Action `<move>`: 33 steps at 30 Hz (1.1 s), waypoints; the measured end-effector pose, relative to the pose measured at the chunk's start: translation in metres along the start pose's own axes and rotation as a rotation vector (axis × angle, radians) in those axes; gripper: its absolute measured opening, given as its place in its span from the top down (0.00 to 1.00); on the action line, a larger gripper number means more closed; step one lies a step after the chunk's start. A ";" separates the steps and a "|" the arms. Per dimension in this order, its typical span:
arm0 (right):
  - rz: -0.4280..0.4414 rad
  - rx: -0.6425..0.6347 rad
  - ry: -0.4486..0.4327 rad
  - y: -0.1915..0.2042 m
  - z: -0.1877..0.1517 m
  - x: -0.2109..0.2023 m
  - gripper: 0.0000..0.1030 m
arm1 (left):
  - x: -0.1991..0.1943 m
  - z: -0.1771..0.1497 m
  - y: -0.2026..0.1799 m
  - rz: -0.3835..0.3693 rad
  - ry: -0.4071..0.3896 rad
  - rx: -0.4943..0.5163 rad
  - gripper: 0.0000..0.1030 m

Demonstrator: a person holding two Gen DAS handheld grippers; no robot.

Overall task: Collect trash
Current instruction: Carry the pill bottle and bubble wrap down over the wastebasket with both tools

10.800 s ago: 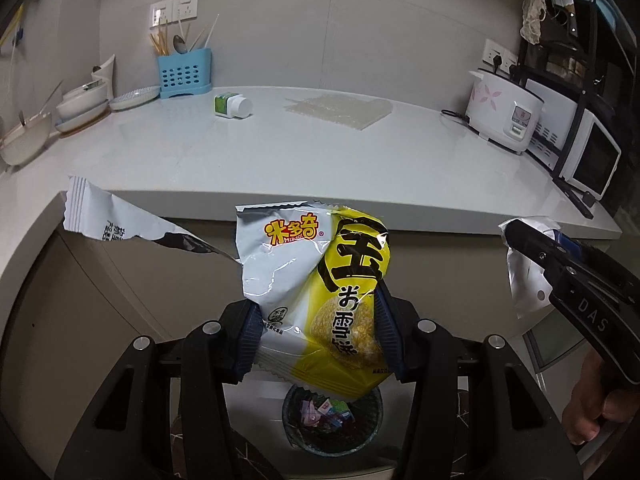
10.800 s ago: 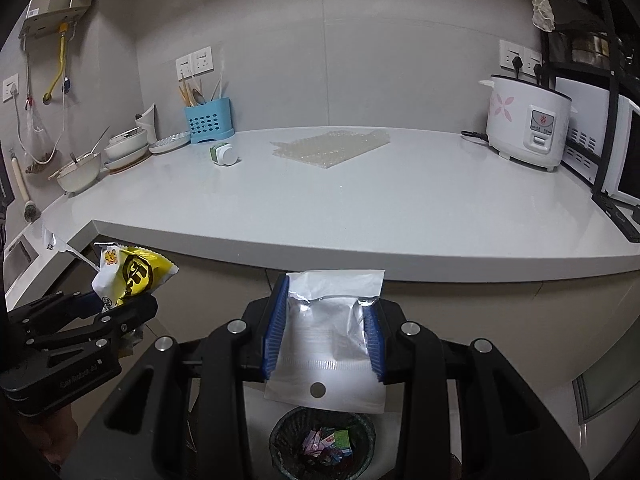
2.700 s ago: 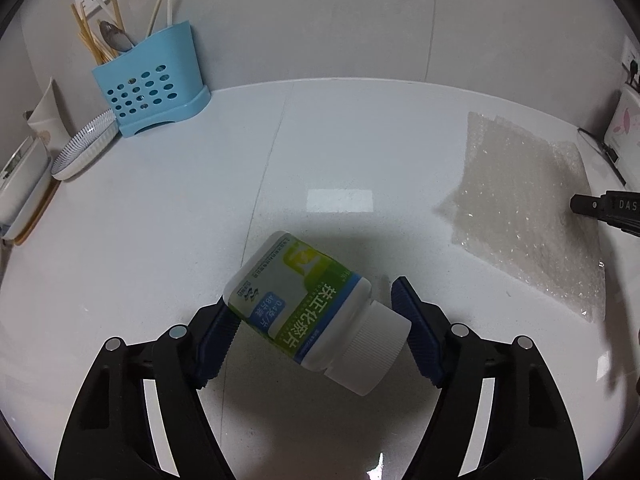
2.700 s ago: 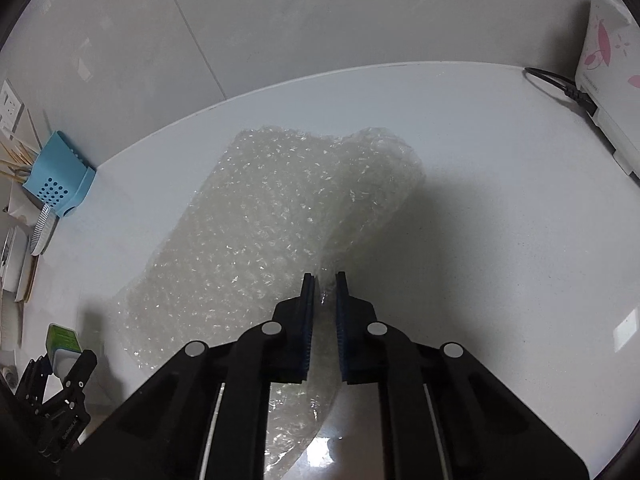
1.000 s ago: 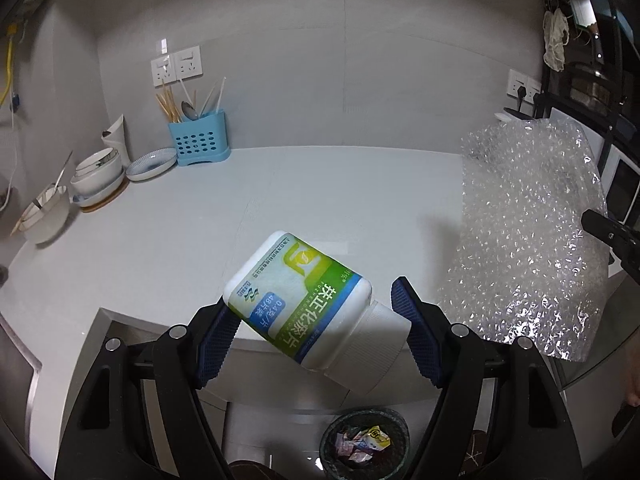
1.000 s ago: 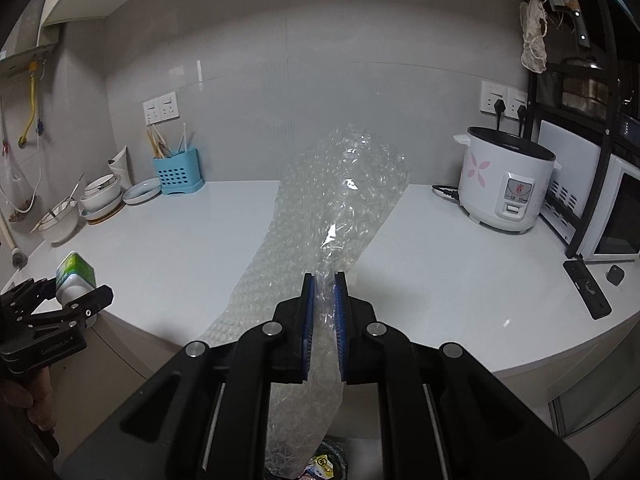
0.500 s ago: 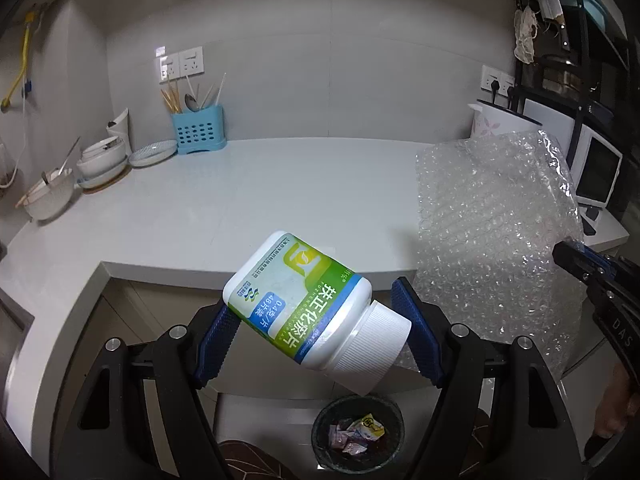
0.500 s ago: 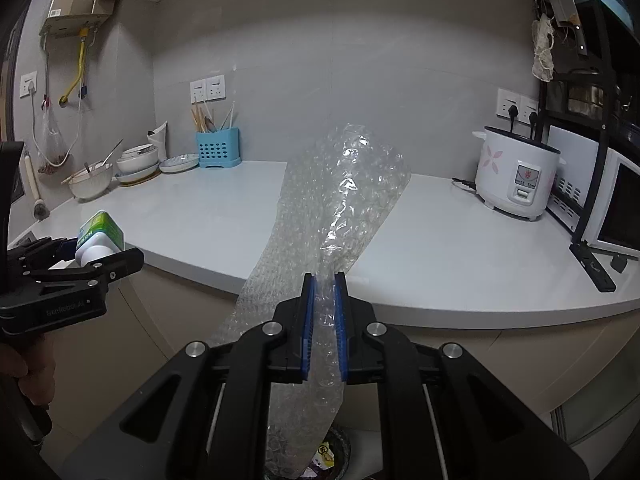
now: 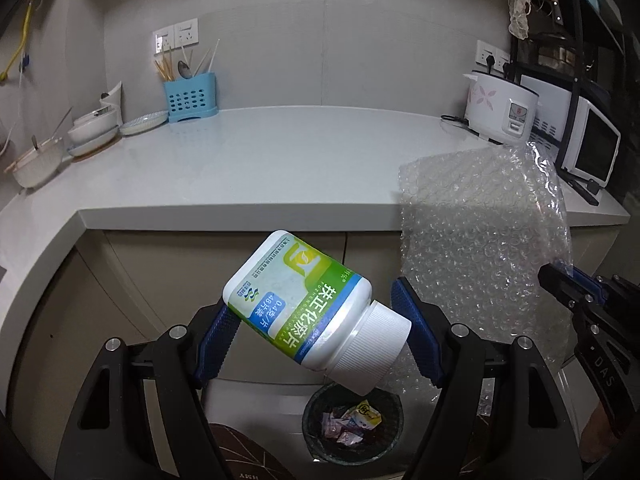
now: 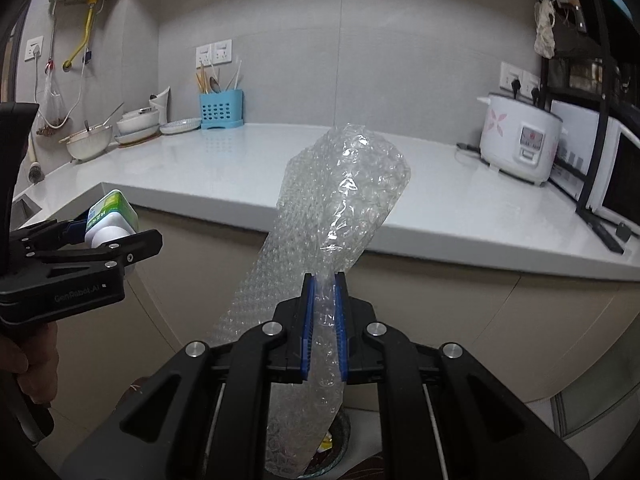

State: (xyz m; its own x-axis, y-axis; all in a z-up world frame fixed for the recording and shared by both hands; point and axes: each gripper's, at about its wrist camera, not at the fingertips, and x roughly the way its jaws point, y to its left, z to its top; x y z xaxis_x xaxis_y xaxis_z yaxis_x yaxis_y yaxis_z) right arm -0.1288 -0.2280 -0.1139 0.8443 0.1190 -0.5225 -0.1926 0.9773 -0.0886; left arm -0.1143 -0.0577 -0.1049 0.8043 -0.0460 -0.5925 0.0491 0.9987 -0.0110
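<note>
Bottle in your left gripper and wrap pinched in your right gripper hang above the bin at lower centre; release next.

Left tool reads "GenRobot.AI" — right tool, "DAS".

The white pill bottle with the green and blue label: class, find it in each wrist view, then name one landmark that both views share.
Left wrist view: pill bottle low centre, tilted, clamped between the blue fingers.
Right wrist view: pill bottle at the left edge, in the other gripper.
Shared landmark: blue utensil holder by the back wall.
</note>
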 end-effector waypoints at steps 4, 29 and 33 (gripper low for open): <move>-0.013 0.008 0.039 0.002 -0.026 0.019 0.91 | 0.016 -0.024 -0.003 -0.015 0.014 -0.009 0.29; -0.041 0.143 0.431 -0.003 -0.202 0.216 0.91 | 0.185 -0.175 0.018 0.032 0.249 -0.066 0.29; -0.038 0.183 0.519 -0.005 -0.225 0.248 0.91 | 0.211 -0.193 0.018 0.044 0.269 -0.065 0.29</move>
State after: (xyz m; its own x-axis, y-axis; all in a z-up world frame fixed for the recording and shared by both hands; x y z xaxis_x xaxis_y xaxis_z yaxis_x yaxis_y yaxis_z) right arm -0.0309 -0.2428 -0.4334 0.4830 0.0259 -0.8753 -0.0377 0.9993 0.0088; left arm -0.0577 -0.0458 -0.3852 0.6185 -0.0042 -0.7858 -0.0273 0.9993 -0.0269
